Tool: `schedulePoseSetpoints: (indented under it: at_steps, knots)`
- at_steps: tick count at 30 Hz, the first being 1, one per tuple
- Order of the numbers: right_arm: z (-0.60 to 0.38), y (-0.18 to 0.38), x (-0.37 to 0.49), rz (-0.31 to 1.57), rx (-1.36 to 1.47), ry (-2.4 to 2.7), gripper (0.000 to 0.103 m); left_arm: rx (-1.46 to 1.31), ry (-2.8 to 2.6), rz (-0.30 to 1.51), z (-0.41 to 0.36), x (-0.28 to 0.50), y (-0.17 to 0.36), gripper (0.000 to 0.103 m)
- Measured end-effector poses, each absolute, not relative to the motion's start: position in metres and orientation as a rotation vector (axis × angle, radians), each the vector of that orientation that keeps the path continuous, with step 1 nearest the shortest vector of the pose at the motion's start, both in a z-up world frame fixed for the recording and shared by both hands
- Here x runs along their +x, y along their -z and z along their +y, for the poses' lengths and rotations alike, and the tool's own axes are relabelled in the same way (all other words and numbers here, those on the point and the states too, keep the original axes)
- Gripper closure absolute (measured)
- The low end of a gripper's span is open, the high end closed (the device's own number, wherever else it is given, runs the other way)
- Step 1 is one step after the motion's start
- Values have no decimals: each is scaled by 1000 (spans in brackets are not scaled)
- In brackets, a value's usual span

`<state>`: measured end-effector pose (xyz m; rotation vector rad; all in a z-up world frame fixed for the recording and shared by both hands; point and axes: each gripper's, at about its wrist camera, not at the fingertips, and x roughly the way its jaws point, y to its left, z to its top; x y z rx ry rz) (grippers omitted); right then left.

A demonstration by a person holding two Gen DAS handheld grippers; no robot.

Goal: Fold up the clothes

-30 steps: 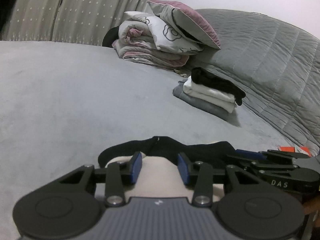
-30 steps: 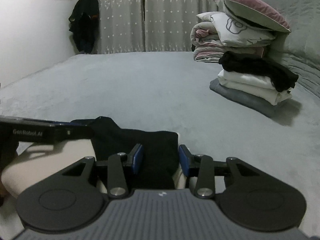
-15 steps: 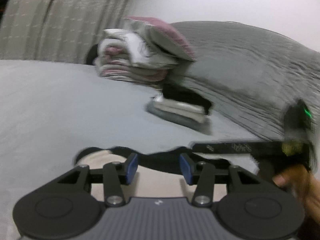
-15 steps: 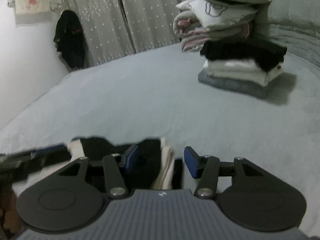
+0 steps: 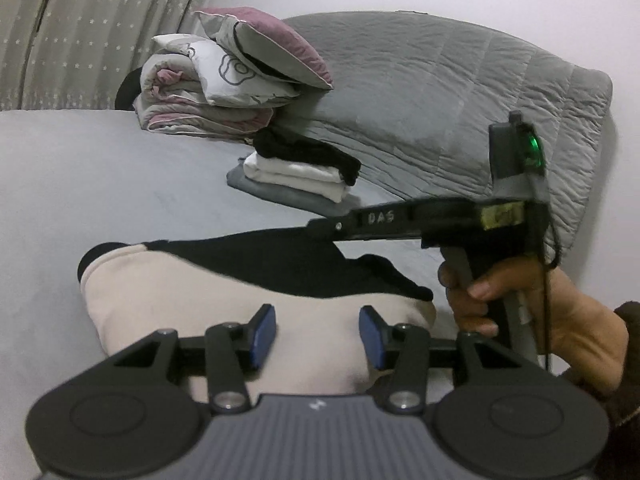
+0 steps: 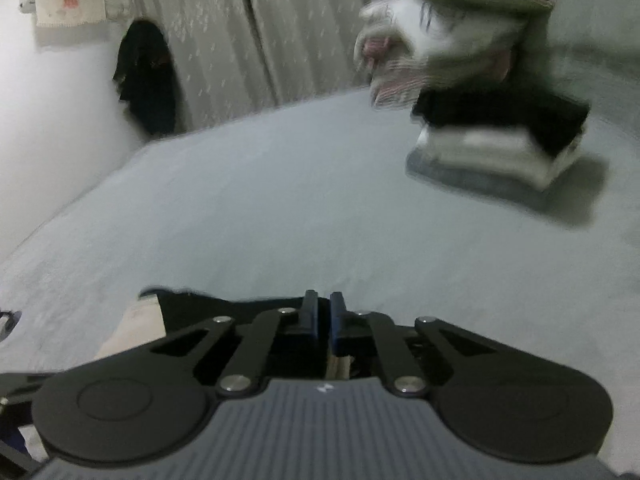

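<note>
Two grippers: left gripper (image 5: 317, 336) half-open over cream-and-black garment (image 5: 224, 300), holding nothing; right gripper (image 6: 324, 318) at three o'clock, hand (image 5: 532, 304) gripping handle, just snapped closed on garment's edge.

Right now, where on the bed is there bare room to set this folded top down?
Bare sheet runs from the garment to the curtain side. Crowded on the right: folded stack, bedding pile, quilt.

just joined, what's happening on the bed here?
A person is folding a cream-and-black garment on the grey bed with two handheld grippers. The right gripper has just closed, pinching the garment's edge. The left gripper hangs open over the cream part. A stack of folded clothes sits further back.
</note>
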<state>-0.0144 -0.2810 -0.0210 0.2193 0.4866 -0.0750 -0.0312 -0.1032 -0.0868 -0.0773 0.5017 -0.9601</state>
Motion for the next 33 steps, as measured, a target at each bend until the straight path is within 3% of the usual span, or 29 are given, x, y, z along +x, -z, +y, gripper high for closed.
schedulePoseSetpoints:
  at_steps: [3, 6, 10, 18, 22, 24, 26, 33]
  knots:
    - [-287, 42, -7, 574, 238, 115, 100, -73, 962, 501, -105, -31, 88, 55]
    - [-287, 39, -11, 546, 239, 98, 99, -75, 960, 500, -103, -32, 88, 55]
    - [-284, 26, -22, 508, 233, 75, 87, -79, 954, 494, -99, -35, 83, 55]
    - [-267, 3, -47, 446, 162, -45, 85, -112, 923, 496, -86, -31, 81, 55]
    - [-249, 13, -50, 487, 55, -92, 72, -84, 925, 479, -85, -39, 89, 54]
    - [-246, 23, -53, 506, 14, -84, 73, -83, 933, 478, -84, -40, 92, 54]
    - [-245, 33, -56, 512, -25, -73, 81, -76, 940, 473, -84, -42, 95, 54]
    - [-249, 44, -61, 472, 9, -63, 81, -74, 922, 487, -83, -44, 90, 53]
